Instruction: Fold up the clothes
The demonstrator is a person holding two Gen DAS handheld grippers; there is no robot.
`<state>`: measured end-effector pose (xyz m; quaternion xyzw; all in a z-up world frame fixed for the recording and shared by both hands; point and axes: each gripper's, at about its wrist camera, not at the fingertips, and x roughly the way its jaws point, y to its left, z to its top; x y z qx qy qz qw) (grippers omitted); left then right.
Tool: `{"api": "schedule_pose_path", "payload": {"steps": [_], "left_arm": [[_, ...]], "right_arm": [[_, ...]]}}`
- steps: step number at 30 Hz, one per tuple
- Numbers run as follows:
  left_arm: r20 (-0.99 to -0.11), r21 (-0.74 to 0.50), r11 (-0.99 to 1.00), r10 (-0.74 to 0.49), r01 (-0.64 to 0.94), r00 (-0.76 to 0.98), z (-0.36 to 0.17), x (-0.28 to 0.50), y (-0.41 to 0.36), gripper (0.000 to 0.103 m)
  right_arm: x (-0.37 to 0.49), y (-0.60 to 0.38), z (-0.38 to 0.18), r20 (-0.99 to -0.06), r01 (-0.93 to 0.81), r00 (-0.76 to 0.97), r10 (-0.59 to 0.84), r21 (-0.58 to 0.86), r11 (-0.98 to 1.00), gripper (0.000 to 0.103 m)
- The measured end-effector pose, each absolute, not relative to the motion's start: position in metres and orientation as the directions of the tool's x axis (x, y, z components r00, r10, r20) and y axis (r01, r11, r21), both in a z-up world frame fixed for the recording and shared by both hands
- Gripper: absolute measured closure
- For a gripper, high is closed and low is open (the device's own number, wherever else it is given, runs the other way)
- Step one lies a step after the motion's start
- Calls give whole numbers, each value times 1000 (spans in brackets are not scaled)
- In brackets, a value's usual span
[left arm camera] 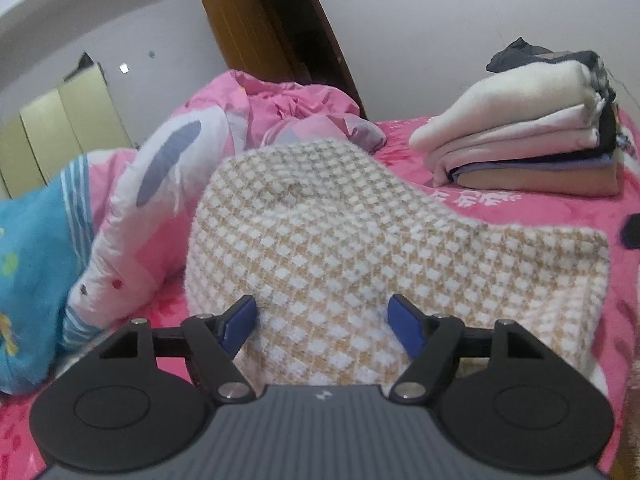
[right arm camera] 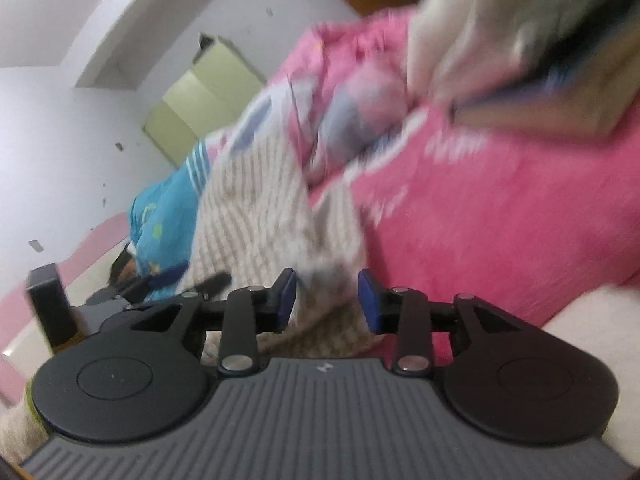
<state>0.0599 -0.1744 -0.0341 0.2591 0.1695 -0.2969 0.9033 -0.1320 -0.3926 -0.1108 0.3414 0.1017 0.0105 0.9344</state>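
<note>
Bed (left arm camera: 520,216): bright pink patterned cover, carrying everything listed.

Quilt (left arm camera: 280,108): pink and white with grey-blue patches, bunched along the far side of the bed, towards its left edge.

Checked garment (left arm camera: 328,240): fuzzy knit in tan and white, the piece being folded. It lies humped in the middle of the bed, one flat part spreading towards the right edge. Its near end reaches between the fingers of both grippers.

Stack of folded clothes (left arm camera: 520,140): at the far right corner of the bed; cream and pale pink pieces on top, dark and lilac layers below, a tan piece at the bottom. A dark item sits on its far side.

Blue pillow (left arm camera: 36,248): printed, with a striped band, at the left edge.

Left gripper (left arm camera: 320,322): jaws spread wide, the blue pads (left arm camera: 240,322) standing to either side of a fold of the checked garment, not visibly pressing it.

Right gripper (right arm camera: 327,300): jaws partly apart, a blurred corner of the checked garment lying between the pads; a gap shows at each pad, so no grip can be seen. This view is smeared.
</note>
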Motion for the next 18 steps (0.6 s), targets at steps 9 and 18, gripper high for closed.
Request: {"api": "schedule_pose_path", "payload": {"steps": [9, 18], "left_arm": [[-516, 315, 666, -477, 676, 711, -26, 72, -171, 27], [-519, 303, 669, -482, 679, 706, -38, 73, -166, 20]], "right_arm": [[-81, -302, -119, -263, -170, 908, 326, 480, 861, 96], [-40, -236, -135, -310, -401, 832, 460, 238, 885, 102]]}}
